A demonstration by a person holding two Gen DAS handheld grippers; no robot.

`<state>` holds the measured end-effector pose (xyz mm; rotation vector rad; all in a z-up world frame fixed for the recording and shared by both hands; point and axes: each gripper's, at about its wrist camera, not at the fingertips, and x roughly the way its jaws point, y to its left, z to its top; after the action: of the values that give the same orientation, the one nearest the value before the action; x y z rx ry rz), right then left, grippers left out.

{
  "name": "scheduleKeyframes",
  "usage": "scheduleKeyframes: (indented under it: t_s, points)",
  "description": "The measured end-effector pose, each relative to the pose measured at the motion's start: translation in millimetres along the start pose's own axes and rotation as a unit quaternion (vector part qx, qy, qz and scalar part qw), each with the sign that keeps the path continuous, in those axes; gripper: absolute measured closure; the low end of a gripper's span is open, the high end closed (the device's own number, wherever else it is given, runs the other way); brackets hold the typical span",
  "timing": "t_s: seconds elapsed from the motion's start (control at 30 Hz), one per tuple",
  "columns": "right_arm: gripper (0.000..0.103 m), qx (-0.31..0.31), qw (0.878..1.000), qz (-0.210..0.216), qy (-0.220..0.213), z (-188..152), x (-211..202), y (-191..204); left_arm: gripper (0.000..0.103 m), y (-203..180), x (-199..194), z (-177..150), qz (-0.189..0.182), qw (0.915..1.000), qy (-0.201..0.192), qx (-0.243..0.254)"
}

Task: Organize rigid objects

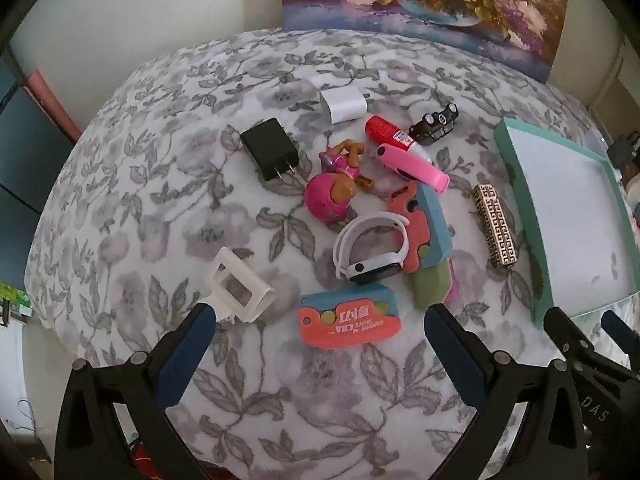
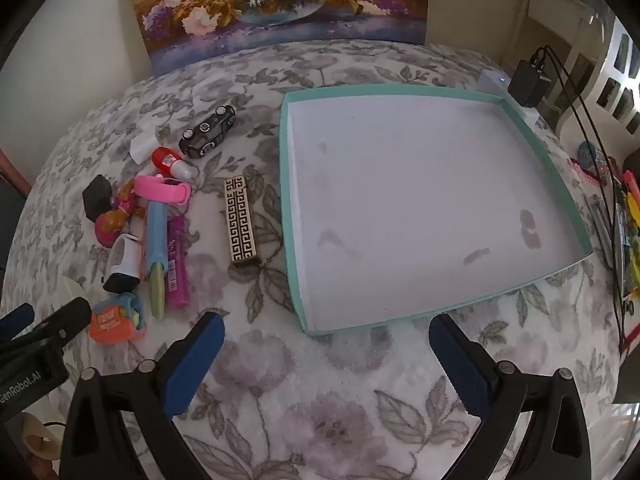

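Note:
A pile of small objects lies on the floral cloth: a black charger (image 1: 270,148), a white charger (image 1: 343,106), a pink doll (image 1: 332,196), a white smartwatch (image 1: 372,252), a toy car (image 1: 434,124) and a patterned gold case (image 1: 494,226). My left gripper (image 1: 320,316) hangs open above an orange and blue toy knife (image 1: 350,316), holding nothing. A white frame (image 1: 236,290) sits by its left finger. The teal tray (image 2: 292,200) has a bare white floor. Over the tray's near edge, my right gripper (image 2: 326,322) stands open and holds nothing.
A flower painting (image 2: 280,0) leans on the wall behind the table. A black adapter with cables (image 2: 528,82) sits past the tray's far right corner, and colourful clutter (image 2: 628,220) lines the right edge. The two grippers hang close side by side.

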<state>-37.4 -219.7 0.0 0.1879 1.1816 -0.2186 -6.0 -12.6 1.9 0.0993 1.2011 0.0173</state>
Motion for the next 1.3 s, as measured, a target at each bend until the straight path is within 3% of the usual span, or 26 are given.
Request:
scheduleKeyframes:
  t_s: [1.3]
  points:
    - [0.000,0.019,1.000,-0.019,-0.005,-2.4,-1.4,-7.5,0.000,-2.0,8.0,1.5,0.007,0.9997,0.024,0.010]
